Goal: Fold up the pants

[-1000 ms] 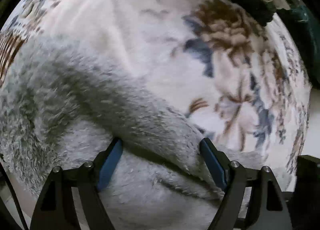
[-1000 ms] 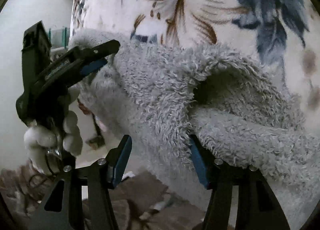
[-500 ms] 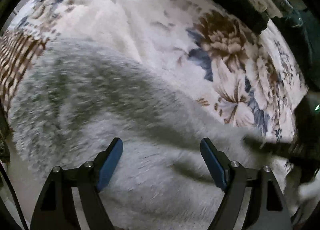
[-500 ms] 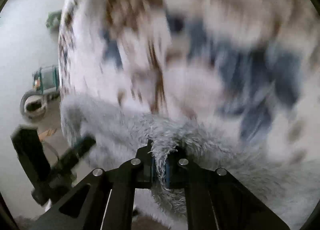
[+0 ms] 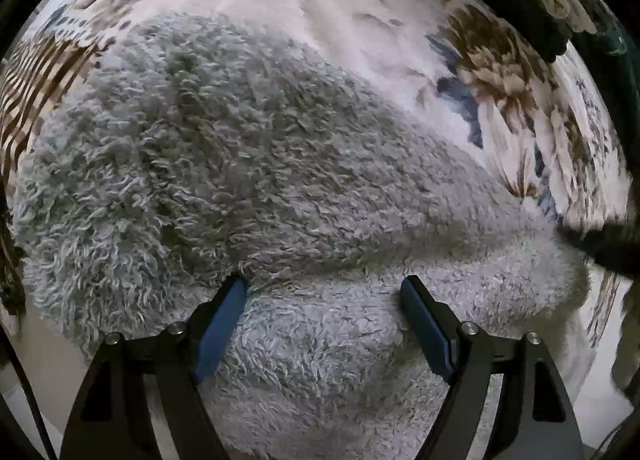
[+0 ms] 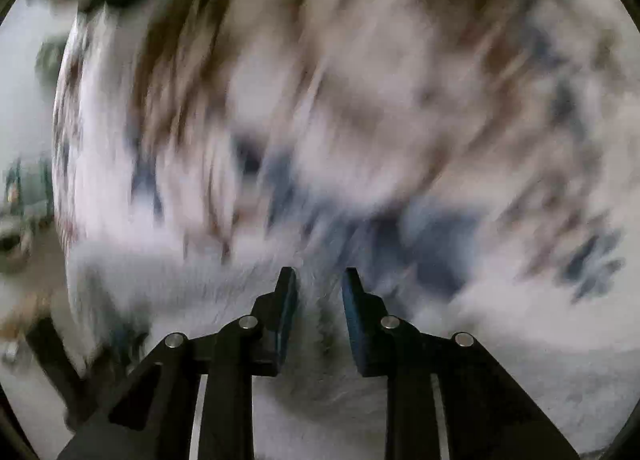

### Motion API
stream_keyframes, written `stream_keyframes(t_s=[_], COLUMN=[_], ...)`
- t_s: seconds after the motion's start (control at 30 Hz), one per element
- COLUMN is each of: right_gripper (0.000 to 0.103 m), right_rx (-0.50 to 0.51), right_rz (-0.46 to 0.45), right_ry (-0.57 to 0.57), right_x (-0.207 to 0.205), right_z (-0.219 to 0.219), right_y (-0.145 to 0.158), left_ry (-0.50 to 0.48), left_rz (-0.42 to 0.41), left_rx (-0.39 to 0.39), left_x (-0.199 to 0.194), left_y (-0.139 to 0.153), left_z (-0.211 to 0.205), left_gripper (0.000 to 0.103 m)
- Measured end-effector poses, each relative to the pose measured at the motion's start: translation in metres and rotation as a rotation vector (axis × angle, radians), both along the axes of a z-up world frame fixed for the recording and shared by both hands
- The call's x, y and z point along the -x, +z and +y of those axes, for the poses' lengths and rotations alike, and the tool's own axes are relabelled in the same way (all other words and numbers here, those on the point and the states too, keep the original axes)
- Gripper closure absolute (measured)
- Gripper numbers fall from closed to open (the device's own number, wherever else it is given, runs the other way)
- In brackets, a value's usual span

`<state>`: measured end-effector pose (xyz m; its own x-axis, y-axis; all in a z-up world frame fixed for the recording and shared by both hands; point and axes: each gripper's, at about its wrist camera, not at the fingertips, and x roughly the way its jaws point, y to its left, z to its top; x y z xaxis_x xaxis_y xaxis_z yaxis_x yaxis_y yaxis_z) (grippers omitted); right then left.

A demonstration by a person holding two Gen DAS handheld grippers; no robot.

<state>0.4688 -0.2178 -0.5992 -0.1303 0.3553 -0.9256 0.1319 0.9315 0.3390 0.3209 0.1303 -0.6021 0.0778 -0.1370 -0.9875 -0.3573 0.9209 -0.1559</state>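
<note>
Left hand-held gripper (image 5: 322,292): spread wide over the fluffy grey pants (image 5: 248,163), the blue pads (image 5: 222,324) resting against a folded ridge of the fleece without pinching it. Right hand-held gripper (image 6: 319,284): narrowed to a small gap, grey fleece (image 6: 320,340) between the fingers, though too blurred by motion to tell whether gripped. Pants heaped on the floral blanket (image 5: 360,7) of the bed, near its edge.
</note>
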Motion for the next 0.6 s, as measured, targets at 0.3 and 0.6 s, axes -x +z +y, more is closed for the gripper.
stream_keyframes(t_s=[0.3,0.6], right_gripper=[0.05,0.048], right_rx=[-0.24,-0.087], right_rz=[0.032,-0.048], right_ry=[-0.012,-0.327], right_x=[0.052,0.079], right_z=[0.011,-0.017], right_y=[0.044,0.006], left_ry=[0.025,0.069], left_rz=[-0.022,-0.045], left_rx=[0.025,-0.003], left_x=[0.004,0.046], left_y=[0.015,0.042], left_z=[-0.01,0.017], left_gripper=[0.024,0.024])
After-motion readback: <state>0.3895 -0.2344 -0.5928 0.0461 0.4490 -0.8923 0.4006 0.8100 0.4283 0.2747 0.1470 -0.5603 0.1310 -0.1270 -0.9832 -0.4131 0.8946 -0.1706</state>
